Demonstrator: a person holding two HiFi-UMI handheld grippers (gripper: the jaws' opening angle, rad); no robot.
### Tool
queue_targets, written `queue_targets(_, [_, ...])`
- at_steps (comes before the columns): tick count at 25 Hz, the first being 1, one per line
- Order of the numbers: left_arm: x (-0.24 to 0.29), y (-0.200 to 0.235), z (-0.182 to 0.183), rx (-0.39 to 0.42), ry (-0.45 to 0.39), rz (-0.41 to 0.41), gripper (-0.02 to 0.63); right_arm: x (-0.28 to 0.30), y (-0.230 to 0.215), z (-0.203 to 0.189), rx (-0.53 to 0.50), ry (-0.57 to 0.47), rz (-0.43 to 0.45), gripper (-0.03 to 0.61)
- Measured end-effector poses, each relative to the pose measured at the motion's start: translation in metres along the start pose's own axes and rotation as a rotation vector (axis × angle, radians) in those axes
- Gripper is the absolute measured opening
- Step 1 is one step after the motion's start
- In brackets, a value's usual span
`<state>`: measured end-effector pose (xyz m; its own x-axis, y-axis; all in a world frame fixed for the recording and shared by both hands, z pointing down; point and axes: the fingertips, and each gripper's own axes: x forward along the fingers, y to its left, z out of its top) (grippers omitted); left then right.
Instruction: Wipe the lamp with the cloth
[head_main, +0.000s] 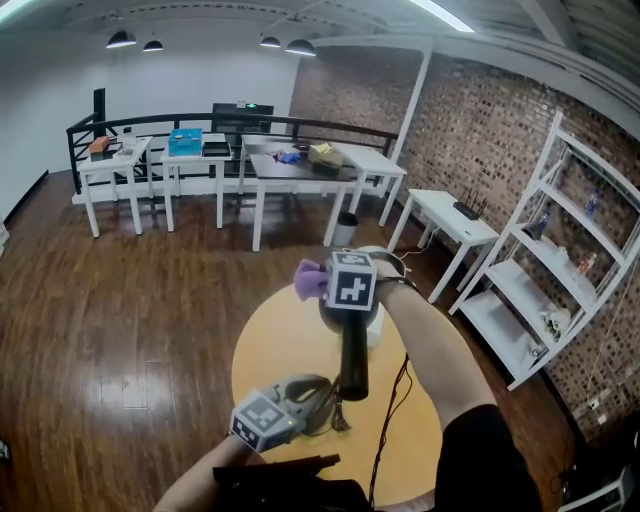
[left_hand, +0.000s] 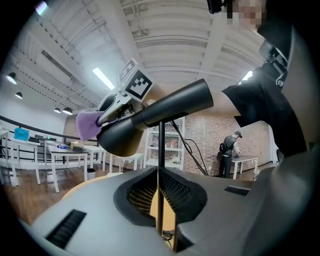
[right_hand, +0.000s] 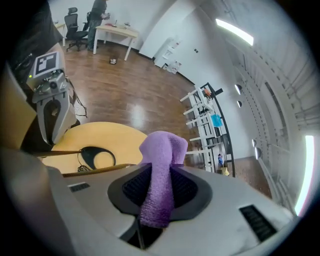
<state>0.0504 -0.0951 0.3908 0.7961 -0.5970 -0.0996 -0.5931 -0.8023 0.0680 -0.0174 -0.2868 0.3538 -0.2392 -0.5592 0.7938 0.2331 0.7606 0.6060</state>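
Observation:
The lamp's black head (head_main: 352, 352) hangs over the round yellow table (head_main: 268, 352). Its thin black stem (left_hand: 161, 150) runs up between the shut jaws of my left gripper (left_hand: 160, 212), which sits low at the near table edge (head_main: 318, 405). The head (left_hand: 150, 120) is black outside and gold inside. My right gripper (right_hand: 157, 200) is shut on a purple cloth (right_hand: 161, 172) and points steeply down at the top of the lamp head. The cloth (head_main: 310, 280) pokes out left of its marker cube. The lamp's black ring base (right_hand: 95, 157) lies on the table.
A black cable (head_main: 392, 415) trails across the table toward me. White tables (head_main: 300, 170) stand at the back rail, a small white desk (head_main: 450, 225) and white shelves (head_main: 560, 270) along the brick wall on the right. A person (left_hand: 231, 150) stands far off.

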Motion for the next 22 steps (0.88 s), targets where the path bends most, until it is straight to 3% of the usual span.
queue_targets(5, [-0.006,0.005,0.001,-0.001,-0.011,0.010,0.003,-0.002,-0.036,-0.014,0.107,-0.033,-0.200,0.095])
queue_targets(7, [-0.006,0.003,0.000,-0.002,0.004,0.002,0.021,-0.019,-0.045,-0.025,0.212,-0.112,-0.275,0.095])
queue_targets(10, [-0.002,-0.003,-0.002,-0.018,0.024,-0.025,0.102,-0.056,-0.032,-0.039,0.367,-0.298,-0.331,0.095])
queue_targets(11, [0.000,-0.005,-0.003,-0.021,0.023,-0.032,0.132,-0.071,-0.022,-0.044,0.407,-0.362,-0.335,0.095])
queue_targets(14, [0.006,-0.006,-0.001,-0.013,-0.002,-0.032,0.141,-0.116,0.015,-0.054,0.543,-0.568,-0.328,0.095])
queue_targets(18, [0.004,-0.003,0.009,-0.041,-0.057,-0.040,0.141,-0.165,0.079,-0.062,0.772,-0.949,-0.227,0.095])
queue_targets(22, [0.004,-0.002,0.012,-0.045,-0.054,-0.060,0.141,-0.187,0.134,-0.064,0.891,-1.224,-0.157,0.095])
